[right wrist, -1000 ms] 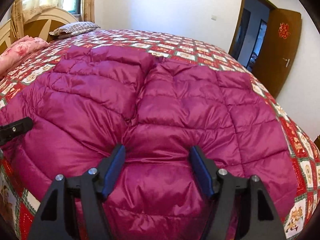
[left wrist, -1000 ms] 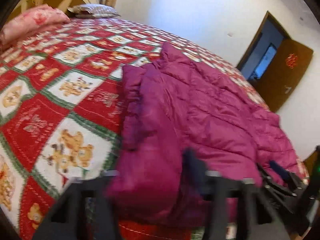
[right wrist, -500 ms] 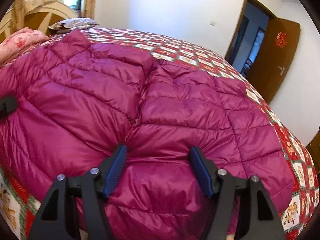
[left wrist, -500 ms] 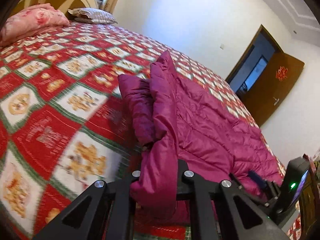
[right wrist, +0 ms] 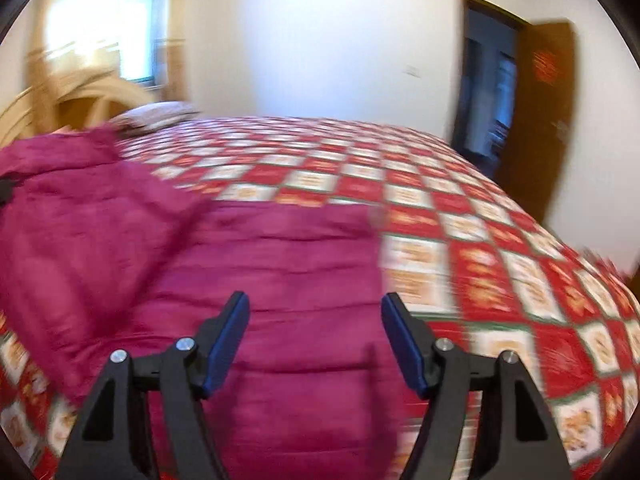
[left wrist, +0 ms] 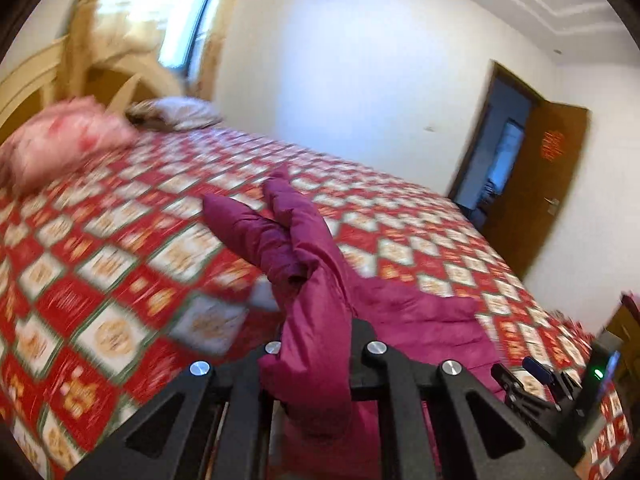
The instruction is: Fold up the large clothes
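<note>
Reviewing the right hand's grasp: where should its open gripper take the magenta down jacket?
The right gripper best takes the near hem of the jacket, coming in low from the bed's near edge: that edge lies flat and thin there, while the left gripper already lifts the other side.

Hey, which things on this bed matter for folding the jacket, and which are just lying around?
Part of the job: magenta puffer jacket, left hand-held gripper clamped on it, right hand-held gripper open above it.
Just lying about: pink pillow, striped pillow, patterned bedspread.
</note>
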A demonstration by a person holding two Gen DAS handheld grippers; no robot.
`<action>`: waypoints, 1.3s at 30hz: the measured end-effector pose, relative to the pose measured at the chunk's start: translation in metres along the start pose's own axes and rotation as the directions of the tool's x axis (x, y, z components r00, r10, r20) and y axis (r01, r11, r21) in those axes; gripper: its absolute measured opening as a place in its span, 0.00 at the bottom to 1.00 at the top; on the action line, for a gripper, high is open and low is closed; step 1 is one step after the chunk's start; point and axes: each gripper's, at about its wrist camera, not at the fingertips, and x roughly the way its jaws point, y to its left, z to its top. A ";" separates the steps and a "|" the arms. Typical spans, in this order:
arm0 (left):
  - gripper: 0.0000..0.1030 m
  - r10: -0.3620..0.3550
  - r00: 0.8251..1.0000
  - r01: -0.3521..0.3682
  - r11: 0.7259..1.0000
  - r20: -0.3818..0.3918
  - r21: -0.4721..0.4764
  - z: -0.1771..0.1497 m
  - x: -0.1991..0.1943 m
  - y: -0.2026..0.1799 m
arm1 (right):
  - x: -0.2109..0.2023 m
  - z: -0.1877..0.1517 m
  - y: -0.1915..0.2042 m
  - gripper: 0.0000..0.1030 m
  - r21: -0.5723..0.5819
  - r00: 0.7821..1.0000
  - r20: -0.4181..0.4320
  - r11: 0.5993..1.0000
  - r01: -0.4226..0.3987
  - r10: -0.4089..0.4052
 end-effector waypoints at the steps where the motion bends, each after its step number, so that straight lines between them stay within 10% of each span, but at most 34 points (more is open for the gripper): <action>1: 0.09 -0.024 1.000 0.024 0.999 0.001 0.023 0.003 0.003 -0.016 | 0.001 0.000 -0.014 0.70 0.020 1.000 -0.012 0.999 0.027 -0.027; 7: 0.09 -0.151 0.987 0.161 0.965 -0.061 0.205 -0.008 0.034 -0.126 | 0.005 -0.005 -0.110 0.71 0.175 0.985 -0.080 0.970 0.167 -0.155; 15: 0.09 -0.167 0.936 0.297 0.849 -0.311 0.437 -0.103 0.093 -0.215 | 0.011 -0.026 -0.170 0.76 0.288 0.971 -0.144 0.930 0.227 -0.192; 25: 0.35 -0.110 0.971 0.224 0.724 -0.211 0.652 -0.116 0.061 -0.243 | 0.022 -0.033 -0.175 0.76 0.283 0.970 -0.168 0.933 0.221 -0.178; 28: 0.77 -0.188 0.968 0.252 0.738 -0.168 0.625 -0.102 0.029 -0.242 | 0.015 -0.024 -0.178 0.76 0.295 0.971 -0.157 0.929 0.223 -0.183; 30: 0.87 -0.227 0.966 0.256 0.761 -0.126 0.596 -0.089 0.013 -0.234 | 0.011 -0.015 -0.177 0.76 0.298 0.973 -0.145 0.930 0.215 -0.178; 39: 0.88 0.110 0.992 -0.077 0.920 -0.065 0.384 -0.015 0.070 -0.137 | 0.002 0.094 -0.119 0.56 0.203 0.993 -0.100 0.976 0.074 -0.055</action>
